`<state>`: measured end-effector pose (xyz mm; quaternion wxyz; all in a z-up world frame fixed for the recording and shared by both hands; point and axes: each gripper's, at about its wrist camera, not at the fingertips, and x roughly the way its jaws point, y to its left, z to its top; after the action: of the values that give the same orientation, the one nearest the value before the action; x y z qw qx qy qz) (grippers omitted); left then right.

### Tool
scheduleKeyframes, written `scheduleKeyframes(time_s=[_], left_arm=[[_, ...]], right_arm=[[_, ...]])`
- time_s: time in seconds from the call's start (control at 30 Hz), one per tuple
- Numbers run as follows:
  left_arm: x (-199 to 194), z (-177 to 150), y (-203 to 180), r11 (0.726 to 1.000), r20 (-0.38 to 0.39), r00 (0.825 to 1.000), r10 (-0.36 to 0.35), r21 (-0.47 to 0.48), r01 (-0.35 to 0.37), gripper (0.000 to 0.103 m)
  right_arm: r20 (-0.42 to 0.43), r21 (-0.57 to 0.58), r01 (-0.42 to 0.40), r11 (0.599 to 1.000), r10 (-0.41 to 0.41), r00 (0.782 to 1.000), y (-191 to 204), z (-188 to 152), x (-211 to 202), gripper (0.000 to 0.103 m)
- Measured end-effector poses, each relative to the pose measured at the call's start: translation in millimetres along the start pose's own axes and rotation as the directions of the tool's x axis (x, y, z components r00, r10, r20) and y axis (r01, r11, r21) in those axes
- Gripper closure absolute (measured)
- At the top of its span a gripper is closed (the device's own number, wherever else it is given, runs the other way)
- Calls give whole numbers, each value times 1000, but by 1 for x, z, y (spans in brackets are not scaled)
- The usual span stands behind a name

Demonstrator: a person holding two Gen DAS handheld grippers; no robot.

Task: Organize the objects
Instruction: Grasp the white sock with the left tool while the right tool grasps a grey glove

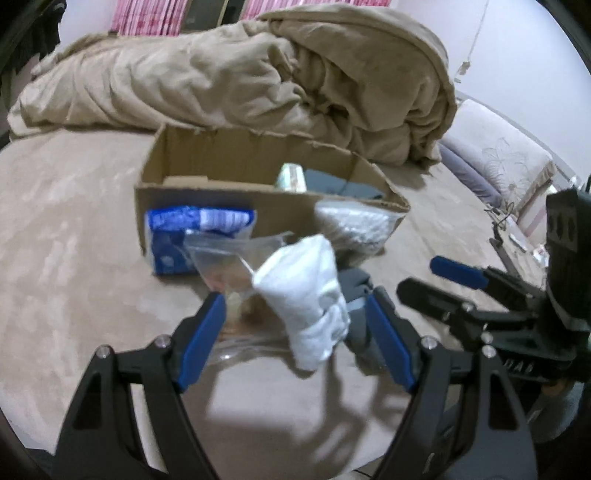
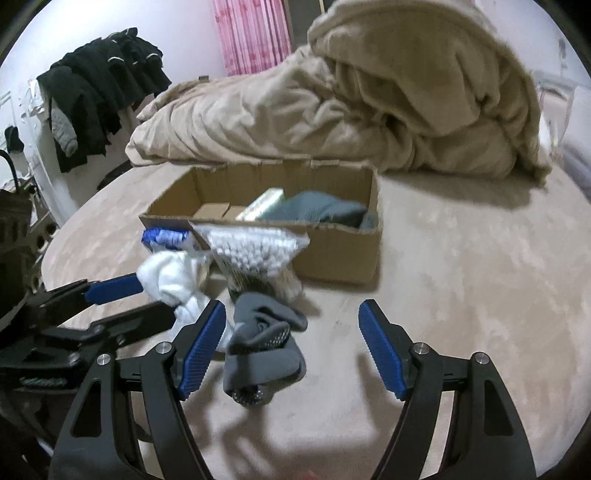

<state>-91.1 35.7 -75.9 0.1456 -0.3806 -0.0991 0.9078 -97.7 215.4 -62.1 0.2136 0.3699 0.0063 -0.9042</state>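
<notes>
A cardboard box stands on the bed and holds a grey garment and a pale packet. In front of it lie a blue packet, a clear plastic bag, a white bubble-wrap pouch, a rolled white sock and a grey sock. My left gripper is open with the white sock between its fingers. My right gripper is open with the grey sock between its fingers, nearer the left one.
A rumpled beige duvet is piled behind the box. Dark clothes hang at the left wall. A pink curtain hangs behind. A pillow lies at the right. The bed surface is beige plush.
</notes>
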Motion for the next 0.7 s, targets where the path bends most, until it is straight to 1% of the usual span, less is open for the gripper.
scheduleKeyframes(time_s=[0.1,0.17,0.2,0.23,0.27,0.3,0.33,0.37,0.4,0.43,0.47,0.5,0.57,0.63,0.7], left_arm=[[3,0,0,1000,19,1000,14,19,-15,25],[2,0,-1,1000,45,999,1,23,-2,26],[3,1,-1,1000,44,999,5,24,-6,30],[5,1,-1,1000,37,999,5,24,-5,37],[6,1,-2,1000,35,999,-1,29,0,40],[7,0,-4,999,37,999,5,45,-7,46],[7,0,-5,998,42,999,12,56,-14,48],[7,-1,-7,997,46,999,16,69,-19,50],[7,-2,-9,997,48,999,15,77,-19,54],[7,-3,-10,996,53,998,15,88,-19,60],[6,-4,-12,995,60,998,18,100,-24,61],[6,-4,-14,994,64,998,18,106,-24,63],[3,-5,-16,993,73,997,17,119,-25,65],[1,-5,-18,991,83,996,22,129,-32,66],[-2,-6,-19,991,89,996,19,132,-31,68]], right_arm=[[-13,-14,-12,1000,12,1000,3,-3,8,26],[-37,-6,-7,1000,7,999,3,-6,14,26],[-42,2,-12,1000,12,999,2,-8,17,26],[-48,0,-17,1000,17,999,3,-11,21,26],[-62,-7,-17,1000,16,998,4,-13,25,27],[-78,-12,-18,1000,17,997,6,-16,29,28],[-84,-15,-31,999,29,996,8,-18,32,30],[-87,-22,-46,999,43,995,10,-20,33,35],[-92,-37,-53,998,50,994,13,-22,35,38],[-99,-41,-55,998,51,994,15,-23,36,46],[-101,-40,-64,997,59,993,16,-24,36,54],[-99,-38,-74,997,69,993,16,-24,35,58],[-90,-39,-77,996,74,993,16,-22,31,71],[-80,-42,-74,996,70,994,16,-21,26,76],[-69,-45,-65,997,62,996,16,-19,22,80]])
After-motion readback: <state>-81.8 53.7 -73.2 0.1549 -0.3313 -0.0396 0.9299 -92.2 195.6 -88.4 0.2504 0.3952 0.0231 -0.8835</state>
